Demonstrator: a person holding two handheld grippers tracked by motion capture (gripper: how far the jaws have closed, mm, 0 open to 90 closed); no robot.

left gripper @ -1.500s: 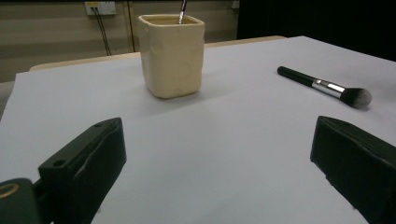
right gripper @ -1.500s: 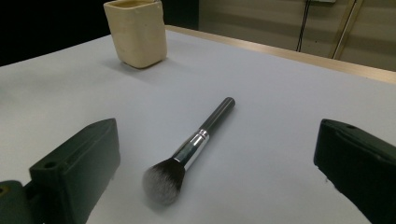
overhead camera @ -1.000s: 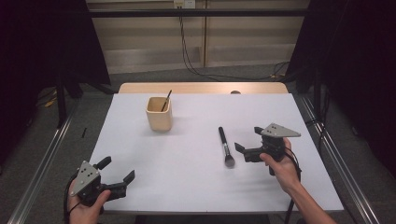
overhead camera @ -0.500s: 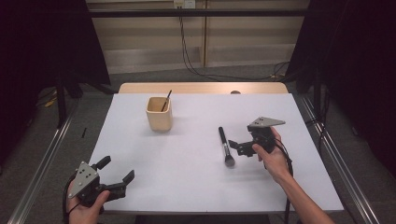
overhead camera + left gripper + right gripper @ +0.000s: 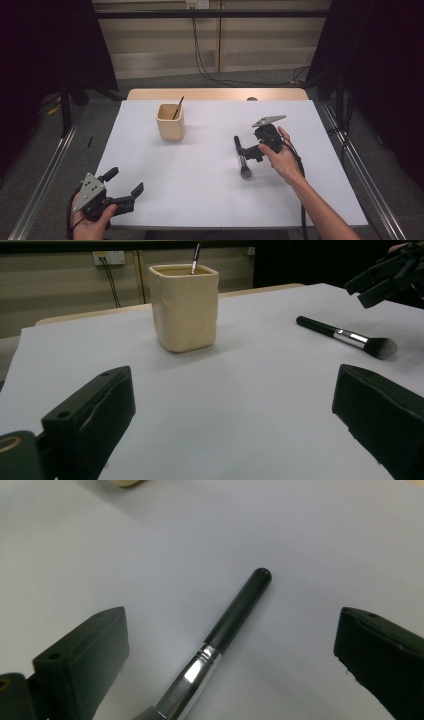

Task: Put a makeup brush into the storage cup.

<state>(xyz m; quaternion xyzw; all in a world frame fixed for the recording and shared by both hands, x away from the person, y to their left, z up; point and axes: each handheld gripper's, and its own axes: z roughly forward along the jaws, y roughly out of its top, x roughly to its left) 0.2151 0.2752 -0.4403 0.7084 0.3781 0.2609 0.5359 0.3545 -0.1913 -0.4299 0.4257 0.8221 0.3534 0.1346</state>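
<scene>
Lower left of the high view, the left hand-held gripper (image 5: 122, 182) idles, jaws spread. Centre-right, the makeup brush (image 5: 242, 157) lies on the counter (image 5: 200, 200) between the right hand-held gripper's (image 5: 246, 151) parted jaws; pinching the round handle off-centre may roll it away.

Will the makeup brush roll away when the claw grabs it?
Probably a little. The makeup brush has a round, smooth handle lying flat on the white table, so a nudge could roll it. Its shiny metal band looks slippery, and the handle looks stiff. The right claw is open over it.
</scene>
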